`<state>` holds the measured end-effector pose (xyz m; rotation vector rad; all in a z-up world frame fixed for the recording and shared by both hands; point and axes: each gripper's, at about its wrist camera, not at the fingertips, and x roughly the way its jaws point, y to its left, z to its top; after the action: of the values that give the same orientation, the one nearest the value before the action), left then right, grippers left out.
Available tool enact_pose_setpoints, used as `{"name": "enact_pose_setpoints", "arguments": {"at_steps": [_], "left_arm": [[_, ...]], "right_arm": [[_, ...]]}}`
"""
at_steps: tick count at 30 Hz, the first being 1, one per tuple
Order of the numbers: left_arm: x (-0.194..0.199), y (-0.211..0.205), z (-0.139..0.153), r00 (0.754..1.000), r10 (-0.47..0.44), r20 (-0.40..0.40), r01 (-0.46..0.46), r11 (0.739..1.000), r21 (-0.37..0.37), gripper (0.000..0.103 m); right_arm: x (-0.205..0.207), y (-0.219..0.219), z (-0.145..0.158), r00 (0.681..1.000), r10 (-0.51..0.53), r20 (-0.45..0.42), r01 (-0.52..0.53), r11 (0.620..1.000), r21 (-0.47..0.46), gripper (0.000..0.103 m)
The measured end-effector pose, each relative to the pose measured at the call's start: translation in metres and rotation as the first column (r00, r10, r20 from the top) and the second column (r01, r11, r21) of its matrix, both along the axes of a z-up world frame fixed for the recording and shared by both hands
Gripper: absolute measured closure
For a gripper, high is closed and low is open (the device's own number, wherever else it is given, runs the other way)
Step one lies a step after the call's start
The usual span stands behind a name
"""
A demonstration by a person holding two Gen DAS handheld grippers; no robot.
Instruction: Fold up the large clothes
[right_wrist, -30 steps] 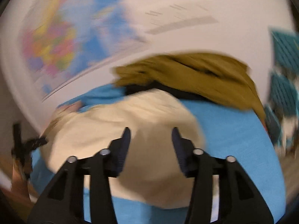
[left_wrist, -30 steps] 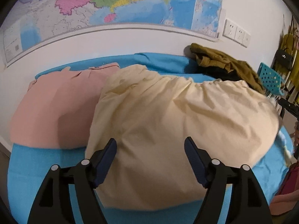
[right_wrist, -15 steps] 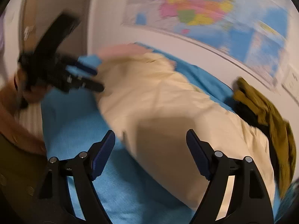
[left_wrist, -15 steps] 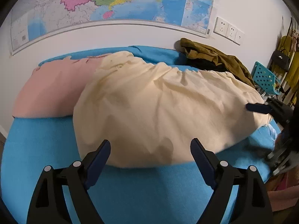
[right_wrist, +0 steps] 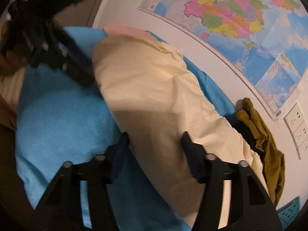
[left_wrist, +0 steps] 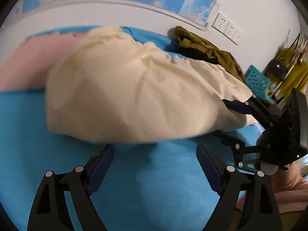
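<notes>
Left gripper: jaws spread wide, nothing between them, over bare blue cover, just short of the cream garment at 12 o'clock. Right gripper: jaws apart, straddling the near end of the cream garment; in the right view, the left pad sits at the cloth's edge over the blue cover, the right pad over the cloth itself. Contact between pads and cloth cannot be told. From the left wrist view the right gripper shows at 3 o'clock, one blue finger reaching in at the garment's right end, the fabric bunched around it; a grip cannot be confirmed there. From the right wrist view the left gripper shows at 10 o'clock, blurred, beside the garment's far left corner. Cream garment lies lengthwise across the cover, rumpled, with creases along its back edge. Pink cloth lies partly under it at 10 o'clock in the left view. Olive garment heaped against the wall at 1 o'clock, a dark piece beneath it. Map on the wall above; sockets to its right. Teal basket at 3 o'clock past the garment's end.
</notes>
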<state>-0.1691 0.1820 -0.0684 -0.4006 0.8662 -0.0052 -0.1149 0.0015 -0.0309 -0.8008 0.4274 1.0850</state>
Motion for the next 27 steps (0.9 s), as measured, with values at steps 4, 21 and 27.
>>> {"name": "enact_pose_setpoints", "arguments": {"at_steps": [4, 21, 27], "left_arm": [[0.005, 0.005, -0.008, 1.000, -0.021, 0.013, 0.022, 0.993, -0.120, 0.019], [0.034, 0.048, -0.024, 0.975, 0.188, 0.117, -0.115, 0.882, -0.458, 0.017], [0.071, 0.051, -0.024, 0.984, 0.158, 0.085, -0.113, 0.913, -0.393, 0.018]], "right_arm": [[0.008, -0.005, 0.014, 0.997, -0.029, -0.078, 0.033, 0.998, 0.061, 0.063], [0.045, -0.034, 0.042, 0.945, -0.131, -0.298, 0.207, 0.948, 0.242, 0.084], [0.050, -0.069, 0.036, 0.832, -0.057, -0.553, 0.244, 0.931, 0.272, 0.068]]}}
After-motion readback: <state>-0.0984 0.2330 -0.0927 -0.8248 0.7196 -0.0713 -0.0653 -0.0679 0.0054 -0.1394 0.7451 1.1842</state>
